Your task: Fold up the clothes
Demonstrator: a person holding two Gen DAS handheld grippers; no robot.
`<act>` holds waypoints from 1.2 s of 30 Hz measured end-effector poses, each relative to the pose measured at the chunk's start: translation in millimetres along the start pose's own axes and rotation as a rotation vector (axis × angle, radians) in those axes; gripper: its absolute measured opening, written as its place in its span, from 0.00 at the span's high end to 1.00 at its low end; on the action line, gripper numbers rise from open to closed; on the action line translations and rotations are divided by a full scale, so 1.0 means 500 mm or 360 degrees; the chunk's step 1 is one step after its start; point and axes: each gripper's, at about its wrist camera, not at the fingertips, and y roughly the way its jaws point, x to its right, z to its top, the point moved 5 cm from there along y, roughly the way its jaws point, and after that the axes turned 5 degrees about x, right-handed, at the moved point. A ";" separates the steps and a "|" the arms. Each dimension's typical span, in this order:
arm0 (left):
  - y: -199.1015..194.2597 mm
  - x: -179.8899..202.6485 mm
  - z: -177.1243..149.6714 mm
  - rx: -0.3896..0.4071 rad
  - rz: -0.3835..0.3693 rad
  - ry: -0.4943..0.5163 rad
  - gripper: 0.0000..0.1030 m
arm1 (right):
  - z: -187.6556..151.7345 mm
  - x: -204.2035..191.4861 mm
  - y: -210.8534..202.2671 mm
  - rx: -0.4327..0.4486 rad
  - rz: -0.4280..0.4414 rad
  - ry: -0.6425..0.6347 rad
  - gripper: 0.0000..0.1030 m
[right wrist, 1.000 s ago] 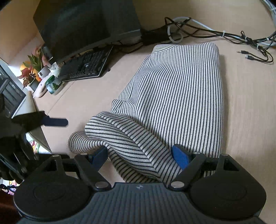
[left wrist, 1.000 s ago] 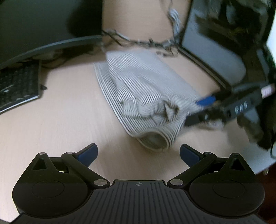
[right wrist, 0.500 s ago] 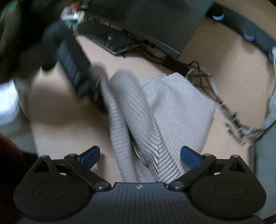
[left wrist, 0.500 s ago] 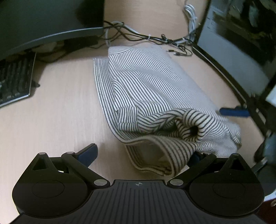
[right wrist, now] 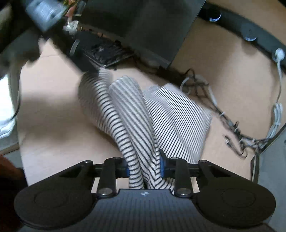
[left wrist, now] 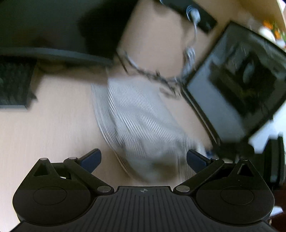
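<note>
Left wrist view, blurred: pale wood desk (left wrist: 44, 133) across the frame. One monitor (left wrist: 44, 26) dark at upper left, one keyboard (left wrist: 14, 85) at left edge, a second screen (left wrist: 237, 100) tilted at right. Tangle of cables (left wrist: 157, 75) at upper centre, running up to a power strip (left wrist: 196, 12) at top. One striped garment (left wrist: 143, 123) lay folded on the desk at centre, its near end between the tips of the left gripper (left wrist: 143, 158). Jaws spread wide, pads clear of the cloth, grasping nothing.

Right wrist view: same desk (right wrist: 53, 125), brown here. One monitor (right wrist: 143, 26) at top centre, one keyboard (right wrist: 105, 53) below it, cables (right wrist: 232, 125) strewn at right, power strip (right wrist: 250, 35) along the upper right. Garment (right wrist: 178, 116) at centre, folded body flat, two rolled striped tubes of it running down to the right gripper (right wrist: 144, 168). Jaws just closed in, clenched on that bunched cloth, blue pads (right wrist: 162, 167) pressing both sides.
</note>
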 end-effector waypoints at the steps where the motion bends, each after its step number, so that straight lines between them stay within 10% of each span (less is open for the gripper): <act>1: 0.012 -0.009 0.016 0.0017 0.0048 0.0052 0.00 | -0.003 -0.005 0.000 -0.0029 0.0028 -0.0006 0.75; 6: 0.155 -0.024 0.047 -0.0076 0.0106 0.0367 0.00 | 0.040 -0.022 -0.068 -0.0117 0.0271 -0.0008 0.76; 12: 0.236 -0.013 -0.006 -0.0258 -0.0109 0.0609 0.11 | 0.177 -0.002 -0.188 -0.0167 0.0448 -0.0282 0.76; 19: 0.189 -0.091 -0.019 -0.0298 -0.0308 0.0432 0.17 | 0.189 0.112 0.040 -0.0427 0.0591 -0.0132 0.70; 22: 0.143 -0.133 0.008 -0.0234 -0.0293 0.0313 0.11 | 0.117 0.126 0.149 -0.0583 0.0472 -0.0112 0.65; 32: 0.111 0.001 0.091 -0.0106 -0.0466 0.0460 0.03 | 0.100 0.156 0.129 -0.0346 0.0246 0.0147 0.42; 36: 0.175 0.040 0.056 -0.0222 -0.0320 0.0681 0.23 | 0.128 0.196 0.070 -0.0165 0.0013 0.0238 0.34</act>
